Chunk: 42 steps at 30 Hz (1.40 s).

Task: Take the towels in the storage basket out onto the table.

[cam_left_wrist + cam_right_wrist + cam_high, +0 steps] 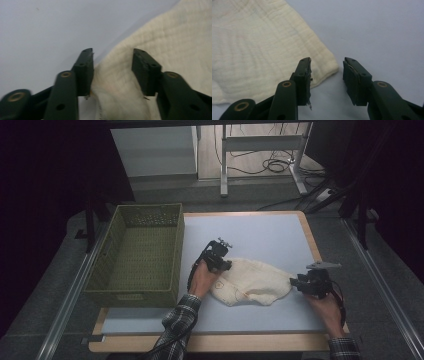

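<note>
- Nearest to us in the high view, two forearms in checked sleeves come in over the wooden front edge of the table (210,342).
- Our left tongs (223,265) sit at the left end of the cream cloth (252,281), which lies crumpled on the pale grey table top, a little right of the middle.
- In the left gripper view the left tongs (112,72) stand parted with a fold of the cloth (160,37) rising between the jaws; its edge lies against the left-hand pad (86,72), while a gap shows beside the other pad, so we read them as open rather than clamped.
- Our right tongs (294,282) are at the cloth's right end.
- In the right gripper view the right tongs (325,80) are open over bare table, and the cloth's corner (262,45) lies just under and beside the left-hand jaw, not between the pads.
- Farther left, a green woven basket (172,255) stands on the table's left edge, just apart from the left hand.
- Beyond the table we see a grey floor, white frame legs (225,165) and loose cables (272,165).
</note>
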Available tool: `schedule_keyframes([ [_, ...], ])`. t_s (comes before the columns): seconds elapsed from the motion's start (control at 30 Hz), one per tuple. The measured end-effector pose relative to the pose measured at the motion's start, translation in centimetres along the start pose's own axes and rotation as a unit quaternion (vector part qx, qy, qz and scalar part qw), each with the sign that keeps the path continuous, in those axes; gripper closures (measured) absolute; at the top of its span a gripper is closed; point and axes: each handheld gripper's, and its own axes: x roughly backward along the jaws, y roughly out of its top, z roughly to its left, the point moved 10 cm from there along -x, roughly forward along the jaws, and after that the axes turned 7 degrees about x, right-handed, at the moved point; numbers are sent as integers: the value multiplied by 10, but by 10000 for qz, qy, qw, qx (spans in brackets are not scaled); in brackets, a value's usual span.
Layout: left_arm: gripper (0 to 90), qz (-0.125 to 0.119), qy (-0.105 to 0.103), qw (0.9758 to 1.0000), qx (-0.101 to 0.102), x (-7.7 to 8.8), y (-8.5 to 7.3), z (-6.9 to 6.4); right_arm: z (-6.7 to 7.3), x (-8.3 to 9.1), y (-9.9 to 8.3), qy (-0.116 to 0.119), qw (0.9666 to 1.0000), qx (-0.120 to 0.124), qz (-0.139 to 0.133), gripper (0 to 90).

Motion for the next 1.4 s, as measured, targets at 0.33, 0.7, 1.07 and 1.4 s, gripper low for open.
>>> schedule_keyframes([
  [0.33,879,-749,-79,9971,-63,34,20,-10,16,-2,12,154,9992,350,106,866],
  [0.7,570,-1095,602,9921,77,57,52,18,-24,-2,76,-332,9993,111,-153,767],
  [1.07,535,-810,312,9960,207,42,30,19,5,4,54,226,9995,71,-187,678],
  [1.4,496,-492,324,9969,519,30,2,18,42,9,39,733,9969,215,-185,683],
])
